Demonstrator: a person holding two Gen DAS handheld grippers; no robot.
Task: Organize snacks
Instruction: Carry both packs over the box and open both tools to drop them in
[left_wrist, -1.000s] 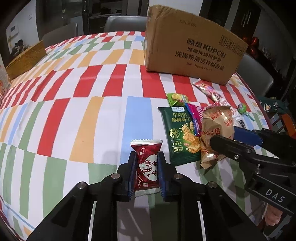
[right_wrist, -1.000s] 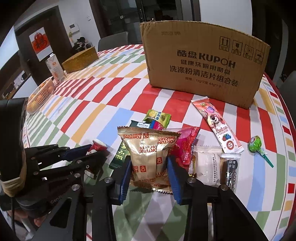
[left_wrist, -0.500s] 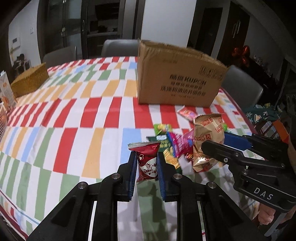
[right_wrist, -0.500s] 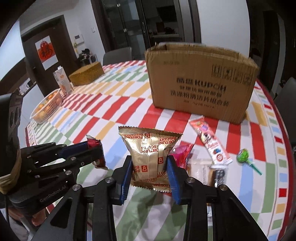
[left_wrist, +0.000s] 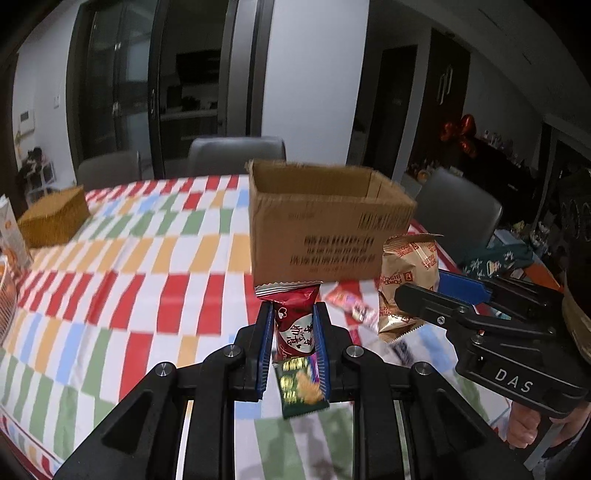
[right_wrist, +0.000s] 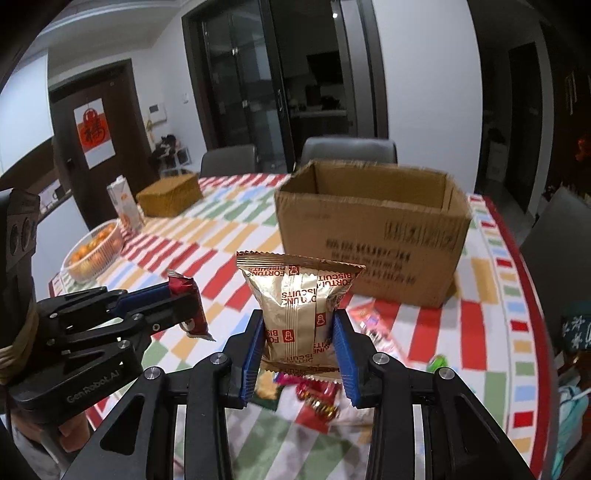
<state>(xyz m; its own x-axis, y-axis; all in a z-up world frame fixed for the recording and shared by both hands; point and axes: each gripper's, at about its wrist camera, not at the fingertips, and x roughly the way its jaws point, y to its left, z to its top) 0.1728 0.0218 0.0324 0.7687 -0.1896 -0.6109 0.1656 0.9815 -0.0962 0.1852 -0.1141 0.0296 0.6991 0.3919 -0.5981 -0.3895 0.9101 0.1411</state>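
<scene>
My left gripper (left_wrist: 293, 314) is shut on a small red snack packet (left_wrist: 293, 314), held in the air in front of the open cardboard box (left_wrist: 325, 229). My right gripper (right_wrist: 300, 328) is shut on a gold Fortune Biscuits bag (right_wrist: 299, 310), also raised, to the right of the left one. The box (right_wrist: 369, 229) stands open-topped on the striped tablecloth beyond both grippers. In the left wrist view the gold bag (left_wrist: 406, 273) and right gripper (left_wrist: 436, 295) show at right. In the right wrist view the left gripper (right_wrist: 177, 306) holds the red packet (right_wrist: 188, 310) at left.
Several loose snacks lie on the cloth below: a green cracker pack (left_wrist: 301, 384), a pink wrapper (left_wrist: 347, 302), red and pink packets (right_wrist: 317, 395). A wicker basket (right_wrist: 170, 199), a carton (right_wrist: 123, 203) and a fruit bowl (right_wrist: 92, 251) stand at left. Chairs (left_wrist: 236, 155) ring the table.
Both grippers have risen well above the table with their snacks and tilted up toward the box; the box's open top now shows. The loose snacks stay on the cloth.
</scene>
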